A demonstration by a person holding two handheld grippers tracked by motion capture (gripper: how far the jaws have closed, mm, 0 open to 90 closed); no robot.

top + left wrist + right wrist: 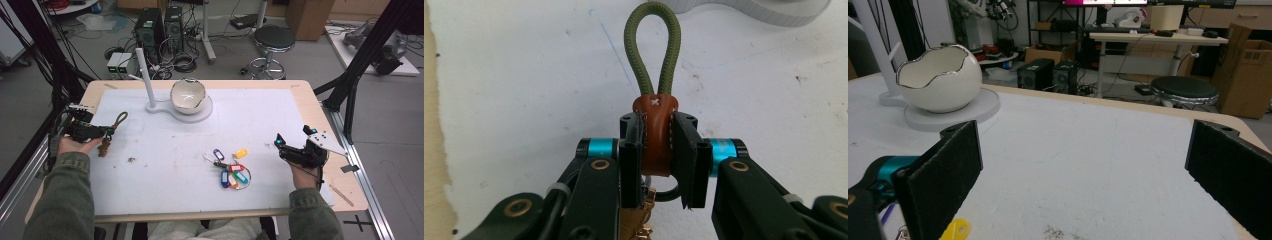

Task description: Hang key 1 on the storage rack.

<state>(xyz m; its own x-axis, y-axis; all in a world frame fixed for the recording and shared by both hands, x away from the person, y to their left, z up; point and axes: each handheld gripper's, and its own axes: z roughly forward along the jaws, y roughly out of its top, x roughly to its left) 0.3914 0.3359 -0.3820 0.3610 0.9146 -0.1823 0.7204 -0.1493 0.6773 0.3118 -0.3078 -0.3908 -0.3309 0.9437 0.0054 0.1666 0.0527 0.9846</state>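
- Keychain strap: a short fob with a tan-brown leather sleeve, stitched along both edges in pale thread and marked with a small white cross-stitch at its upper end. From that end rises a closed loop of olive-green braided cord; from the lower end hang a dark metal ring and brass-coloured hardware, partly hidden behind the jaws.
- Position of the strap: in the high view it sits near the table's left edge, at about 9 o'clock from the table's centre, with the cord loop pointing toward 1 o'clock and the brown end hanging below the gripper.
- Left gripper: its jaws are clamped on the leather sleeve, one black pad pressing each stitched edge; the cord loop projects at 12 o'clock beyond the pads. In the high view the gripper is carried by a hand in an olive sleeve.
- Right gripper: jaws spread wide, with bare white mat between the pads. In the high view it rests at about 3 o'clock from the table's centre.
- Bunch of key tags: blue, yellow, red, orange and teal plastic tags on a ring, lying at about 9 o'clock from the right gripper, well apart from the strap.
- Egg-shaped white bowl: jagged rim, standing on a round white base at 12 o'clock on the table; a white post rises just beside it at 9 o'clock.
- White mat: covers the wooden tabletop and bears small dark specks.
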